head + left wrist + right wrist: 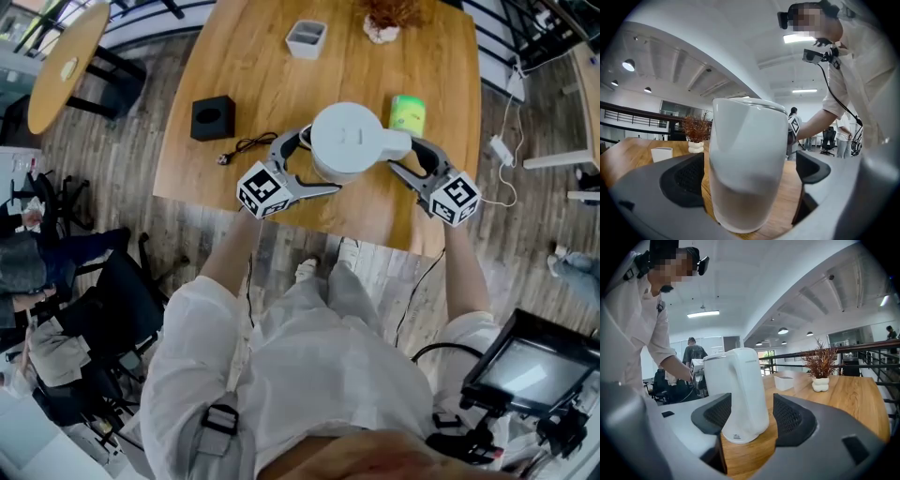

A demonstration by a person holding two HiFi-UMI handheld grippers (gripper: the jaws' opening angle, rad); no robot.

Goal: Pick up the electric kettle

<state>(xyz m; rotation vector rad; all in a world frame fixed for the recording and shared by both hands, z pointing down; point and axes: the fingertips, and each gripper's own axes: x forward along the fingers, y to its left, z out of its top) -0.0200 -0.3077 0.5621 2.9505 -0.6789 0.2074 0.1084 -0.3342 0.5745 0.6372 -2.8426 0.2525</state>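
Electric kettle (349, 139) stood upright between both grippers. Left gripper (320, 161) jaws gaped around its body. Right gripper (404, 157) jaws, apparently not touching, flanked its handle side.

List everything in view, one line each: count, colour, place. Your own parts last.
electric kettle: one, white, near table edge, between both grippers
cup: one, green, behind the kettle's right
box: one, black, table's left
cable: one, black, between box and kettle
tray: one, white, far side
potted plant: one, brownish, white pot, far edge
table: one, wood
left gripper: one, grey, fingers apart around kettle
right gripper: one, grey, fingers apart around kettle's handle
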